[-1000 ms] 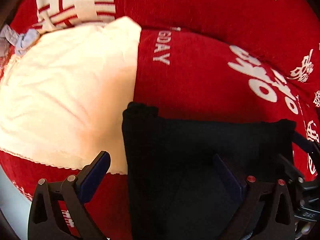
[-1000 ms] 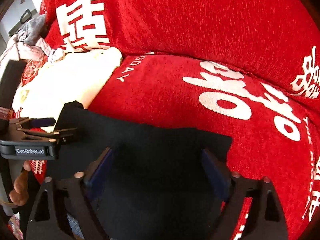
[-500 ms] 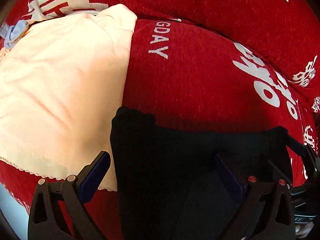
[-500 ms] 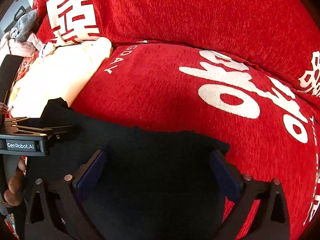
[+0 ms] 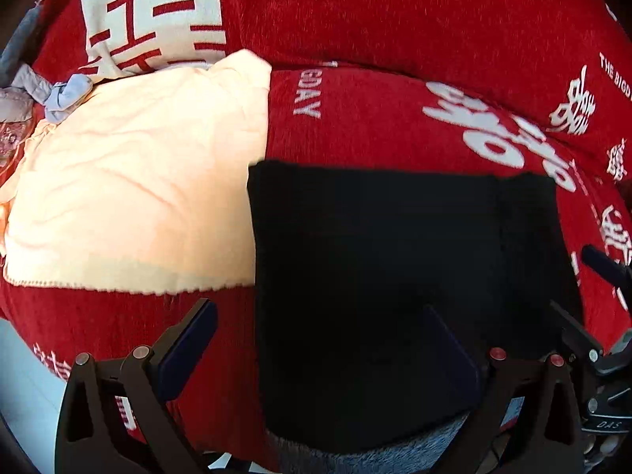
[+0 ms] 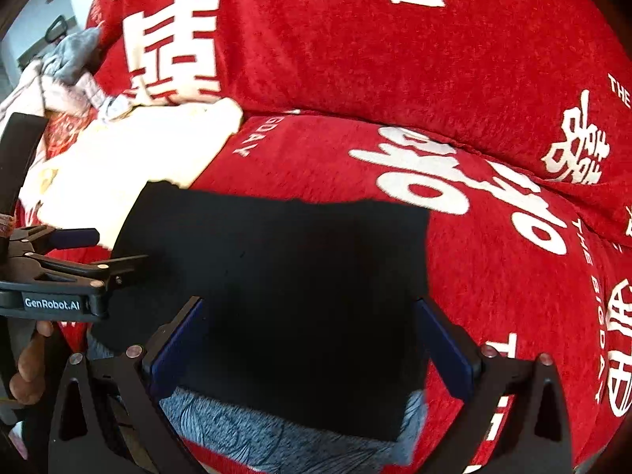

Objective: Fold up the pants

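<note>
black cloth fills the lower middle of both views: the pants [image 5: 375,296] lie as a squared, flat block on the red sofa cover [image 5: 375,126], their top edge straight across mid-frame. that tidy outline suggests the fold is largely made and the cloth has been let go to rest.

the left gripper [image 5: 316,351] hangs over the block's left edge with its jaws spread wide, one finger over red cover and the other over black cloth, pinching nothing. the right gripper [image 6: 312,347] has just been opening and stands at its widest, the pants below and between its fingers but not pressed by the pads [image 6: 173,343]. in its view the left gripper shows at the left edge, a hand [image 6: 27,359] on its handle.

a cream cloth [image 5: 130,181] lies beside the pants at left, touching their upper corner. blue-grey patterned fabric [image 6: 276,430] peeks out under the near edge, probably a layer beneath.
</note>
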A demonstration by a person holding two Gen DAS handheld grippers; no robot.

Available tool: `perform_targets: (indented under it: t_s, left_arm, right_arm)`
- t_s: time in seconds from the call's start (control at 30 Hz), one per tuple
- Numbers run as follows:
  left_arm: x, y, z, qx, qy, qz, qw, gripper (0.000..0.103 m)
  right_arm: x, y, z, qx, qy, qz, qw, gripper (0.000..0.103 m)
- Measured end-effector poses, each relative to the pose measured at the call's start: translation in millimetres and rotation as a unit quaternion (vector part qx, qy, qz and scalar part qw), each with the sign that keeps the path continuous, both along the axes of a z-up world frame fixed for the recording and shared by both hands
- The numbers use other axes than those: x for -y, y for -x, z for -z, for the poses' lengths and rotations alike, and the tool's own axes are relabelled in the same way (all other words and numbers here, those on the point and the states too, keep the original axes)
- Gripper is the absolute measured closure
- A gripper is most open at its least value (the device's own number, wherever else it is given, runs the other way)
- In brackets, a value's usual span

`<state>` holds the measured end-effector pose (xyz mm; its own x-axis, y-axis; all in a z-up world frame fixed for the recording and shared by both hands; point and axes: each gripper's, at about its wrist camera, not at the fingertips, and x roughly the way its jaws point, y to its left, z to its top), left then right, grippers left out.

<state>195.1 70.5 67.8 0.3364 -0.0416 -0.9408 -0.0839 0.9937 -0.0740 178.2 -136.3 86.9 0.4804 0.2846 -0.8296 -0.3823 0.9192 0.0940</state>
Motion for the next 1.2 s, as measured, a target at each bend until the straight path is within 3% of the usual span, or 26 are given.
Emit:
perform_targets:
  t_s: [0.17, 0.3, 0.7, 0.8, 0.93, 1.2]
  left_arm:
    - [-11.0, -7.9, 8.9, 0.006, 0.012, -0.028, 0.9995, 0.0]
    - [-19.4, -19.0, 21.4, -0.016, 0.026, -0.032, 0.999, 0.0]
    - [-4.8, 44.4, 19.2, -0.002, 0.033, -0.017, 0.9993, 0.0]
    - [-0.9, 62.2, 22.3, -0.001, 0.034, -0.015, 0.9993, 0.0]
    - [-1.2, 76.6, 22.8, -0.005, 0.036, -0.015, 0.9992, 0.0]
    - [15.8, 85.9, -14.2, 0.038, -0.009, 0.006, 0.9992, 0.0]
  right_arm:
    - [-18.0, -21.6, 4.8, 0.018, 0.012, -0.016, 1.0, 0.0]
    - [-27.9, -44.7, 28.2, -0.029, 0.042, -0.019, 0.999, 0.0]
    - [9.6, 44.9, 26.6, -0.002, 0.031, 0.015, 0.999, 0.0]
    - [19.3, 60.8, 38.0, -0.031, 0.01, 0.039, 0.999, 0.0]
    - [17.8, 80.8, 46.7, -0.034, 0.038, 0.04, 0.998, 0.0]
    - [43.8, 89.4, 3.9, -0.003, 0.009, 0.098, 0.995, 0.0]
